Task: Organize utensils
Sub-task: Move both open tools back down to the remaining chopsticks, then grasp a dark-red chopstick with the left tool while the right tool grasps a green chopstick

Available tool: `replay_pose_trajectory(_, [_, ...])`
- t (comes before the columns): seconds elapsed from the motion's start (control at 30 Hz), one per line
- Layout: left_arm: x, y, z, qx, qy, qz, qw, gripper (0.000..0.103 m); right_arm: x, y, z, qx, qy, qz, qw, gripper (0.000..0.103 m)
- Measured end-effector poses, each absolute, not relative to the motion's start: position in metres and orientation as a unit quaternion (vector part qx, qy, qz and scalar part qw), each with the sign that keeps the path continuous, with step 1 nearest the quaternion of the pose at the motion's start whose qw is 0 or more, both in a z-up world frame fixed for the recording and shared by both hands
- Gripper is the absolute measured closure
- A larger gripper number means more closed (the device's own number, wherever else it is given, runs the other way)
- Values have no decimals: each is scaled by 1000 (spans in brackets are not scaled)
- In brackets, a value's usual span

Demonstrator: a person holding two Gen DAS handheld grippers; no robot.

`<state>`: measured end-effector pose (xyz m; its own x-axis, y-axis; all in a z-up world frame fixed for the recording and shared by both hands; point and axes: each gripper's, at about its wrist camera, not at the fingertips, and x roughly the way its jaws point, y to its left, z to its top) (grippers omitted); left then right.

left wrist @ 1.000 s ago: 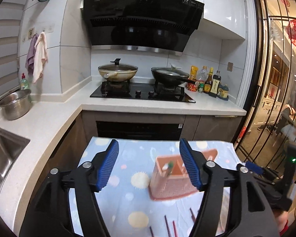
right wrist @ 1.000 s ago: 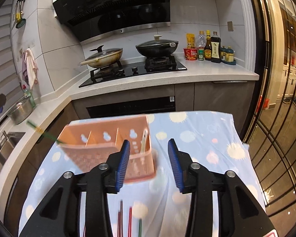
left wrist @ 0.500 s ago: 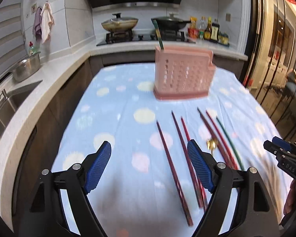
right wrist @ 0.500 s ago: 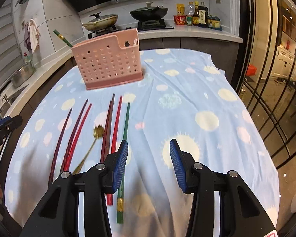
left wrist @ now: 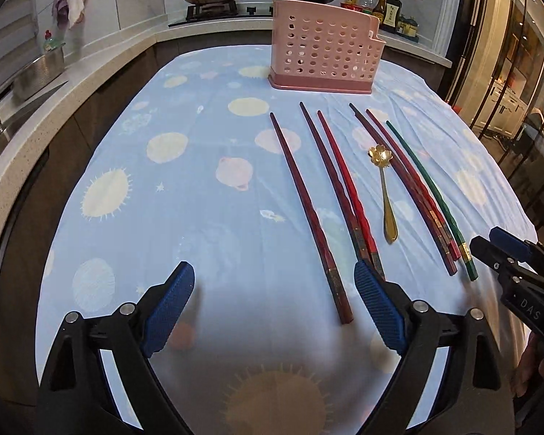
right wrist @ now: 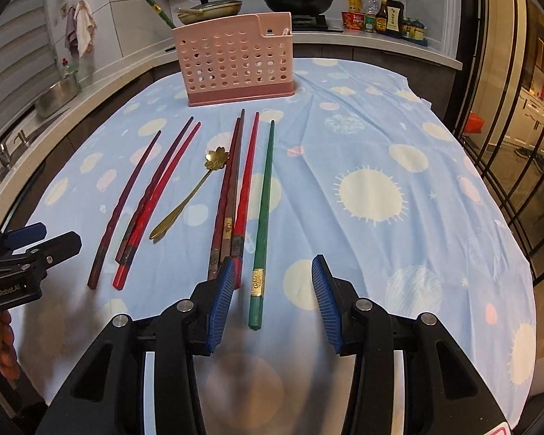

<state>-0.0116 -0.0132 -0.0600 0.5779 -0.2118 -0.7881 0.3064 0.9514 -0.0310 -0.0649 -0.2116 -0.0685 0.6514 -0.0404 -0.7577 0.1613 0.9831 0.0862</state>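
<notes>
**Both grippers lining up over the loose chopsticks**

Nearest the cameras, the left gripper [left wrist: 274,304] is hanging low over the pale blue planet-print tablecloth [left wrist: 185,188] with its jaws spread wide; they have just been opening, and nothing is pressed between the blue ridged pads. The butt end of the leftmost dark maroon chopstick [left wrist: 310,210] is lying inside that gap, close to the right-hand pad. The right gripper [right wrist: 271,291] is sitting about half open and empty, with the thick end of the single green chopstick with a gold band [right wrist: 263,214] lying between its fingers, untouched.

A little farther out, the other red and maroon chopsticks [right wrist: 232,195] are lying in loose pairs, with a small gold spoon with a flower-shaped bowl [right wrist: 190,195] resting among them, near but seemingly apart from its neighbours.

At the far end of the cloth, the pink perforated plastic utensil holder [right wrist: 235,61] is standing upright, with a green chopstick already leaning out of its left side.

The step in hand looks like a pickup. To do it well, each gripper should be centring on one stick only, closing across the thick decorated end, since the slim lacquered shafts will likely roll or slip, and keeping clear of the adjacent sticks.
</notes>
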Motion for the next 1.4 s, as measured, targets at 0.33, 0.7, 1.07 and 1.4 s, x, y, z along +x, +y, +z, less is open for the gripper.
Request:
replay_pose_trajectory(0.33, [-7,-22,-78,76,448,-145,879,26,-61,-219,-80,87,427,-61,898,70])
replay_pose_trajectory(0.7, [-10,-26,-83,85,446,-162,876,44,-62,-220,-86,86,430,-63,896,79])
replay_pose_trajectory(1.07, [-9,-17,-78,38,462,-194,865,95,-67,-218,-81,82,427,-55,899,96])
replay_pose_trajectory(1.4, [-19,-7,-42,8,438,-210,874,96,-80,-222,-42,90,385,-53,917,96])
